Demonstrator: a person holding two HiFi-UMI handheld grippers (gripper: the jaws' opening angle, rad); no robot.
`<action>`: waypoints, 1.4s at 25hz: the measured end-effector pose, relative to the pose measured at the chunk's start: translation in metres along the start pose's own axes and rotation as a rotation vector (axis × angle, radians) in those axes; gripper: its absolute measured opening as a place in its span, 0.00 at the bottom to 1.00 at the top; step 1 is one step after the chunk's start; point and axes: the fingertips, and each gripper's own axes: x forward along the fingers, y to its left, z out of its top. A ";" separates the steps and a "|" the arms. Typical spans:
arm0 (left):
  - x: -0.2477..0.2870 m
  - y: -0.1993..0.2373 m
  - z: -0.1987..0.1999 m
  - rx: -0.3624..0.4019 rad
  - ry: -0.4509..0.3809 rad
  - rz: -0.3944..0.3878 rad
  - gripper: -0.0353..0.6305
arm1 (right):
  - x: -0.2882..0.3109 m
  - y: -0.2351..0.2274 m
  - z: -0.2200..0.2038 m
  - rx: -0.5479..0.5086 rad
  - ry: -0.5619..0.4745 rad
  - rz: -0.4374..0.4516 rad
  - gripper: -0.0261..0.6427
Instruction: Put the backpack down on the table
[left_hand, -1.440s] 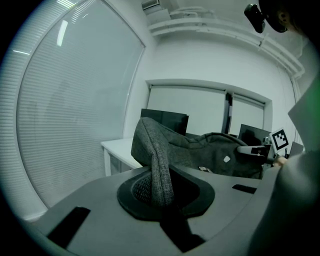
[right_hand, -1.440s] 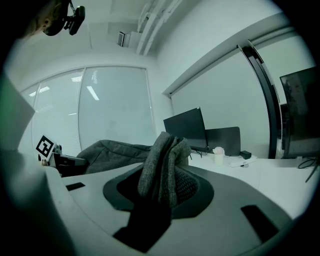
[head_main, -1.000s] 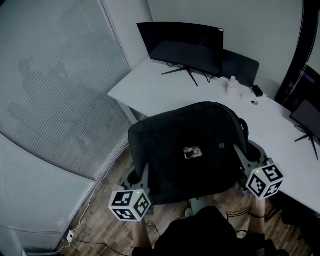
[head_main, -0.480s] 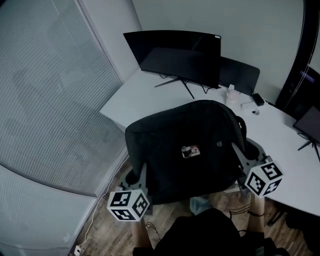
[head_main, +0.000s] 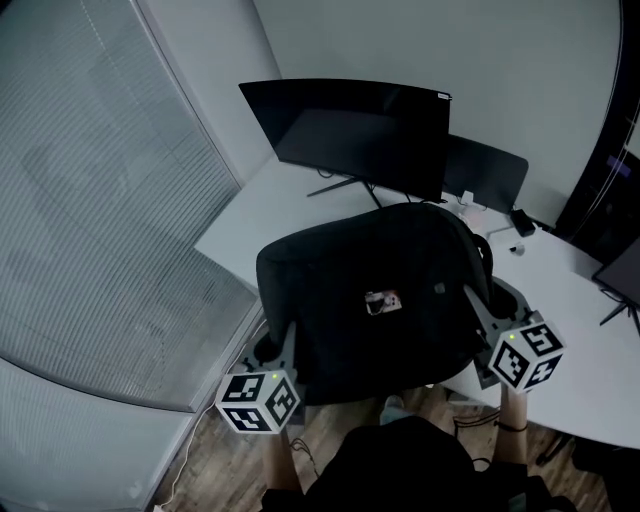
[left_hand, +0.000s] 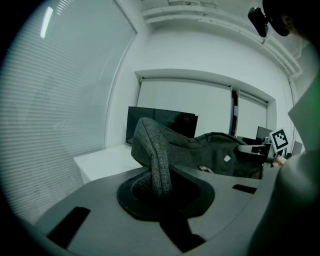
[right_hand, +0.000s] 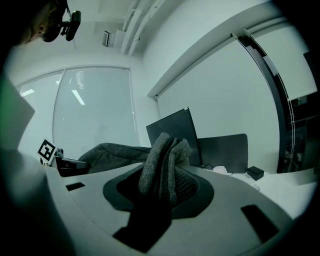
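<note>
The backpack hangs between the left tool and right tool, each pinching its fabric, partly over the worktop.

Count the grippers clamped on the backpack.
2. The left gripper pinches fabric on the left side of the backpack, the right gripper on its right side; no others show.

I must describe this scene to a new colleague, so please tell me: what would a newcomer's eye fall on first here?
First the big dark grey backpack in the middle, held up with the left hand-held gripper and the right hand-held gripper shut on its fabric at either side. Behind it a wide dark monitor stands on the white table, and pale blinds fill the left.
</note>
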 end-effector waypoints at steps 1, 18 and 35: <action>0.007 0.002 0.002 0.001 0.000 -0.002 0.12 | 0.006 -0.003 0.001 -0.001 0.001 -0.003 0.22; 0.131 0.038 0.006 0.029 0.109 -0.062 0.12 | 0.100 -0.059 -0.022 0.030 0.060 -0.072 0.22; 0.240 0.065 -0.052 0.022 0.287 -0.115 0.12 | 0.164 -0.105 -0.092 0.068 0.194 -0.194 0.22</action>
